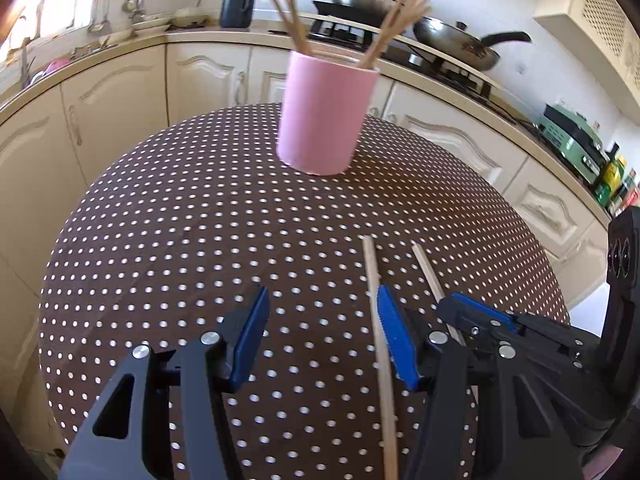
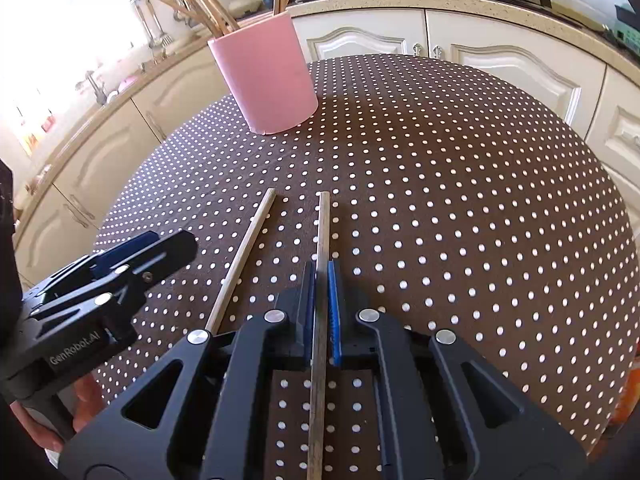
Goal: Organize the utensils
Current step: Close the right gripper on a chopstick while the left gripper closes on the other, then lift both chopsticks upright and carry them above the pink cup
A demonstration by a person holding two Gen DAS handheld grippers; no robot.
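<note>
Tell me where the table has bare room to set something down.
Free: the dotted tablecloth right of the pink holder, out to the far edge. Crowded: the near side, where two chopsticks lie with the left gripper and right gripper.

A round table under a brown cloth with white polka dots (image 1: 200,220) stands before an L-shaped run of cream panelled base cabinets (image 1: 120,92). The speckled beige countertop (image 2: 480,4) carries a black gas hob (image 1: 344,30) (steel pots on top). Strong daylight enters from the window side (image 2: 52,32).
</note>
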